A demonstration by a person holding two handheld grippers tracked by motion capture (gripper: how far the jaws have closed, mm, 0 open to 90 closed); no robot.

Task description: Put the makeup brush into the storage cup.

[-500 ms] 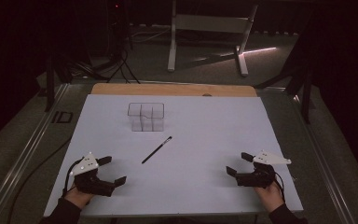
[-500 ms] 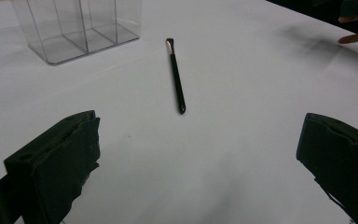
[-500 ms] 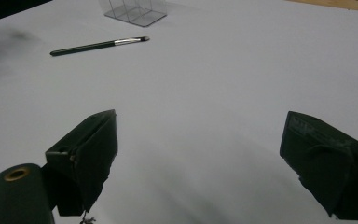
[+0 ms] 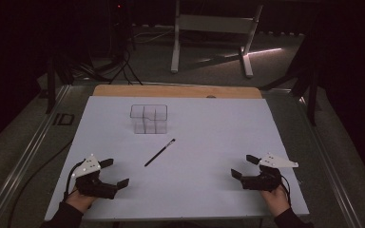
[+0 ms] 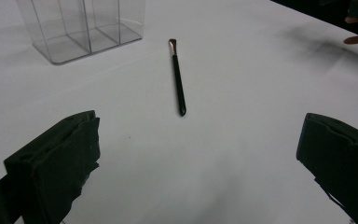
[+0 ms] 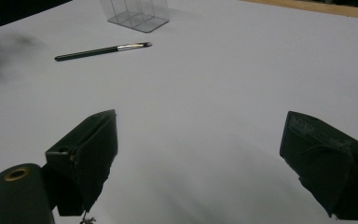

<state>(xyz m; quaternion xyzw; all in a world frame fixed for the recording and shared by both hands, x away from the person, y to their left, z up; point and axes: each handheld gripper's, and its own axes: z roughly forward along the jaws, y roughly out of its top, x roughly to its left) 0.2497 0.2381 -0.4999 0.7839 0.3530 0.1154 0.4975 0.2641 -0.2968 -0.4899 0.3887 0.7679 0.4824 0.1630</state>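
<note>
Near table edge — left gripper, right gripper unmoved | jaws open, empty

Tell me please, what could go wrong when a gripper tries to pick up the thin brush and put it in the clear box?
The brush is thin and lies flat on the white sheet, so the open left gripper or right gripper might slip off it or pinch the sheet. The clear box looks light; a bump could push or tip it. Its narrow sections leave little room for aiming.
</note>
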